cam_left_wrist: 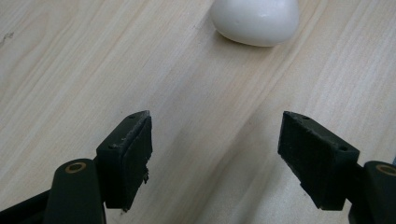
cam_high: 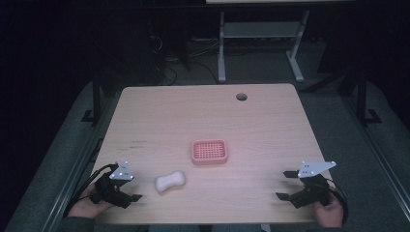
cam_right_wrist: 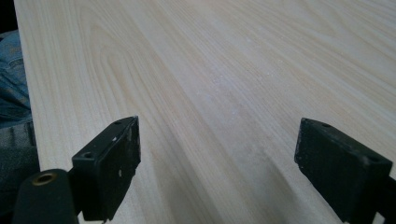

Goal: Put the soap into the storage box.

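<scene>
Your left gripper point(cam_high: 129, 186) sits released near the desk's point(cam_high: 270, 125) front-left corner, white soap point(cam_high: 170, 181) just beside it, while your right gripper point(cam_high: 286, 185), also released, sits near the front-right corner.

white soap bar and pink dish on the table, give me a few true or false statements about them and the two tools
1. The white soap bar lies inside the pink dish. False: it lies on the bare table, nearer the person than the dish and apart from it.
2. The left tool stands open with nothing between its jaws. True.
3. The right tool is shut on the soap bar. False: its jaws stand wide apart over bare wood, far from the soap.
4. The pink dish is empty. True.
5. The soap bar is closer to the left tool than to the right tool. True.
6. The left tool's pads touch the soap. False: in the left gripper view the soap lies ahead of them, with bare wood between.
</scene>
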